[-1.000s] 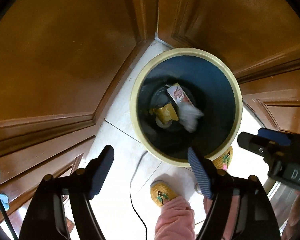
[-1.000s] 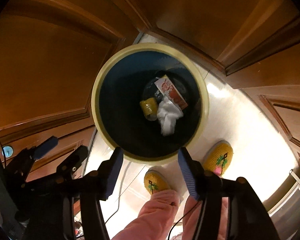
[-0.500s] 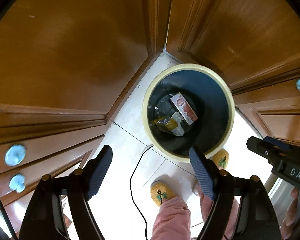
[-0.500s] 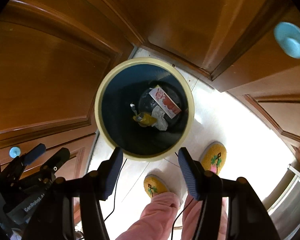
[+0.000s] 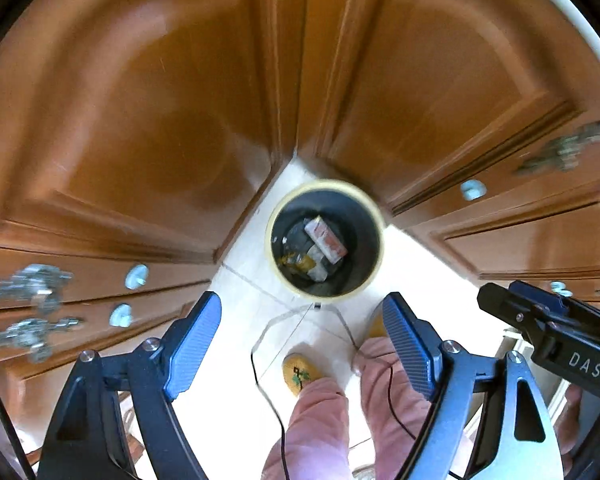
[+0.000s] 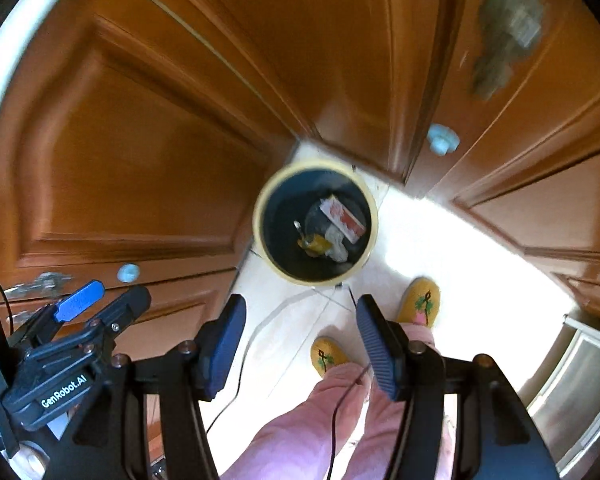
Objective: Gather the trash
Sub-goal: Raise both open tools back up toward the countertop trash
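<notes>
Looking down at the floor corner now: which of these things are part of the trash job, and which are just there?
Job:
- trash bin
- red-and-white packet inside it
- yellow wrapper inside it
- white tissue inside it
- left gripper, empty
- right gripper, empty

Just there:
- yellow slippers
- black cable
- wooden cabinet doors

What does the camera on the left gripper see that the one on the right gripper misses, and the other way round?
Only the left wrist view: the right gripper from the side, marked DAS.

Only the right wrist view: the left gripper from the side, both yellow slippers in full, and a metal-fronted unit at the edge.

Both: the cream-rimmed bin with trash inside, wooden cabinet doors, pink trouser legs, and nothing between either gripper's fingers.
</notes>
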